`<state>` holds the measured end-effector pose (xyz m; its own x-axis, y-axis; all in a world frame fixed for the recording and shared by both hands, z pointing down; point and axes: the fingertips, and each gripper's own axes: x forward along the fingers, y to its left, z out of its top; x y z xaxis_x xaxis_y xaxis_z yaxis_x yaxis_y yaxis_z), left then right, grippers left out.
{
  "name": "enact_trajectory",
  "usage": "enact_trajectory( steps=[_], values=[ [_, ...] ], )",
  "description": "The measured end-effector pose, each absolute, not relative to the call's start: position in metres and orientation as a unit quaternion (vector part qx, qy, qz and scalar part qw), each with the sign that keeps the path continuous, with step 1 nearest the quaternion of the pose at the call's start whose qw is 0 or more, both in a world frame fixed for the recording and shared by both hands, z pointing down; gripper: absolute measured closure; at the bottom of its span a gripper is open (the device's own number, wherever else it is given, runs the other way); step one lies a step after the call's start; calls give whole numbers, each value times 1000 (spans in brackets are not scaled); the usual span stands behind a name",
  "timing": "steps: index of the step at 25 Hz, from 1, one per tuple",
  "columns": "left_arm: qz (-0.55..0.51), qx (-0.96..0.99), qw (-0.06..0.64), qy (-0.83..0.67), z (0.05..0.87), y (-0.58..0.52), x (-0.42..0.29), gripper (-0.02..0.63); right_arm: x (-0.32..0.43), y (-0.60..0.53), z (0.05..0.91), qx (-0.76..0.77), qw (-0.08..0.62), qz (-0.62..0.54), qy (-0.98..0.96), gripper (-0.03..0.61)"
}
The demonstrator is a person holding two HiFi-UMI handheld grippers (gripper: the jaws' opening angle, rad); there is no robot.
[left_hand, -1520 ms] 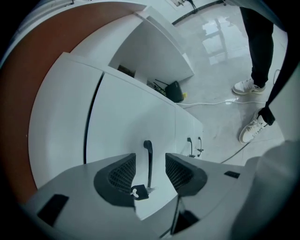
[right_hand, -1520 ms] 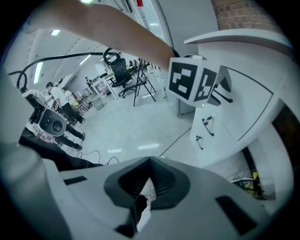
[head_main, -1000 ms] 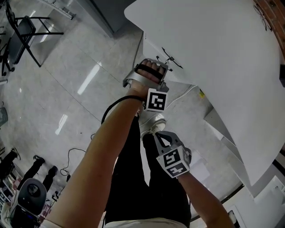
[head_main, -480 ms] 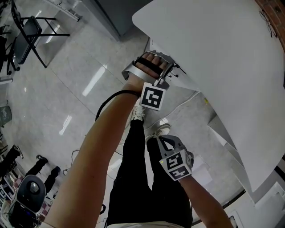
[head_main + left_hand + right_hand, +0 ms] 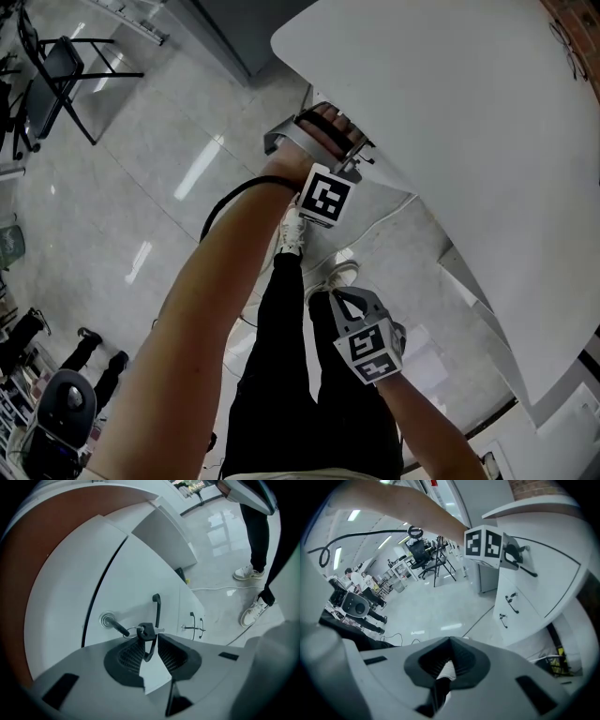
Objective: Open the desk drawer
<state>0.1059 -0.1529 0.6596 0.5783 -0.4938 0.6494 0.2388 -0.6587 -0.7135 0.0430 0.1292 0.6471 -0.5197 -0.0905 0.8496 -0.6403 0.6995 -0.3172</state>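
Note:
The white drawer front [image 5: 136,583] under the desk top [image 5: 450,103] carries a black handle [image 5: 157,611]. Beside the handle, a key [image 5: 115,624] sticks in the lock, and a second key [image 5: 146,631] dangles from its ring. My left gripper [image 5: 151,639] is right at the drawer and its jaws are opening. The handle's lower end stands between the pads without being pressed. In the head view the left gripper [image 5: 328,141] reaches under the desk edge. My right gripper [image 5: 349,305] hangs above the floor by the person's legs, its jaws [image 5: 450,641] shut on nothing.
Lower cabinet fronts with small black handles [image 5: 197,623] lie to the right of the drawer. The person's shoes [image 5: 255,611] and a cable [image 5: 211,591] are on the tiled floor. A black chair [image 5: 56,66] stands far left, and people stand in the background [image 5: 356,602].
The left gripper has shifted slightly in toward the desk edge. The right gripper has kept its place by the legs.

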Motion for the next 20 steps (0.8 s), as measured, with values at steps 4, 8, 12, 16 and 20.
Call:
enact_trajectory(
  steps=[4, 8, 12, 16, 20],
  values=[
    [-481, -750, 451, 45, 668, -158, 97, 566, 45, 129, 650, 223, 438, 318, -811, 563],
    [-504, -729, 461, 38, 672, -167, 94, 556, 43, 125, 652, 225, 438, 320, -810, 563],
    [-502, -721, 476, 41, 673, -169, 97, 591, 42, 121, 653, 227, 436, 324, -809, 563],
    [-491, -739, 459, 46, 670, -166, 98, 591, 36, 120, 651, 225, 434, 326, -809, 563],
    [-478, -738, 476, 24, 669, -161, 98, 598, 31, 117, 654, 226, 435, 327, -808, 563]
  ],
)
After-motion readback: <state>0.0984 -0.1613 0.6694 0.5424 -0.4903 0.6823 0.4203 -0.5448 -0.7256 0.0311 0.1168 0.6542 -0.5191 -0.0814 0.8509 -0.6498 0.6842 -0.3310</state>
